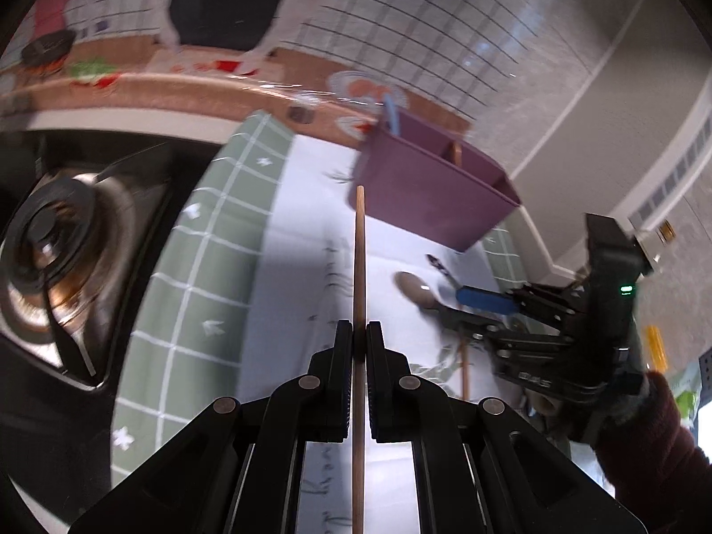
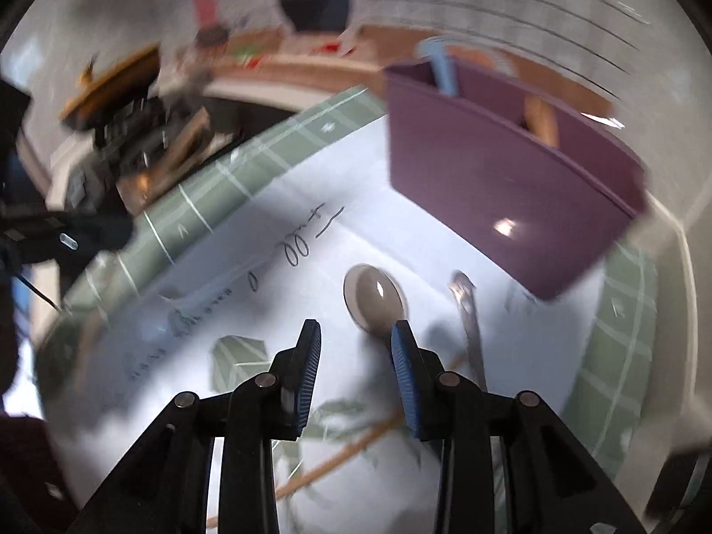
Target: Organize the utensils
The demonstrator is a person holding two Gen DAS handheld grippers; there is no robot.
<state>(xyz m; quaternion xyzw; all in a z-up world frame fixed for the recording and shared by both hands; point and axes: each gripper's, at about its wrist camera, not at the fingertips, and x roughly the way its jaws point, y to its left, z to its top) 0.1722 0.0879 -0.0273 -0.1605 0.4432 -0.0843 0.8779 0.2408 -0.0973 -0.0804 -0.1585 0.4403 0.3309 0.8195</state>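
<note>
My left gripper (image 1: 358, 331) is shut on a wooden chopstick (image 1: 359, 258) that points toward the purple utensil holder (image 1: 427, 187). The holder also shows in the right wrist view (image 2: 503, 178), with a light blue handle (image 2: 442, 69) and a wooden handle (image 2: 540, 118) standing in its compartments. My right gripper (image 2: 356, 333) is open just above a brown spoon (image 2: 374, 298) lying on the white mat; it appears in the left wrist view (image 1: 471, 311) over the same spoon (image 1: 416, 289). A metal utensil (image 2: 471, 320) lies right of the spoon. Another chopstick (image 2: 338, 458) lies on the mat under the right gripper.
The white mat with a green checked border (image 1: 187, 267) covers the counter. A gas stove burner (image 1: 49, 240) sits to the left. A tiled wall (image 1: 422, 22) and a counter strip with small items run behind the holder.
</note>
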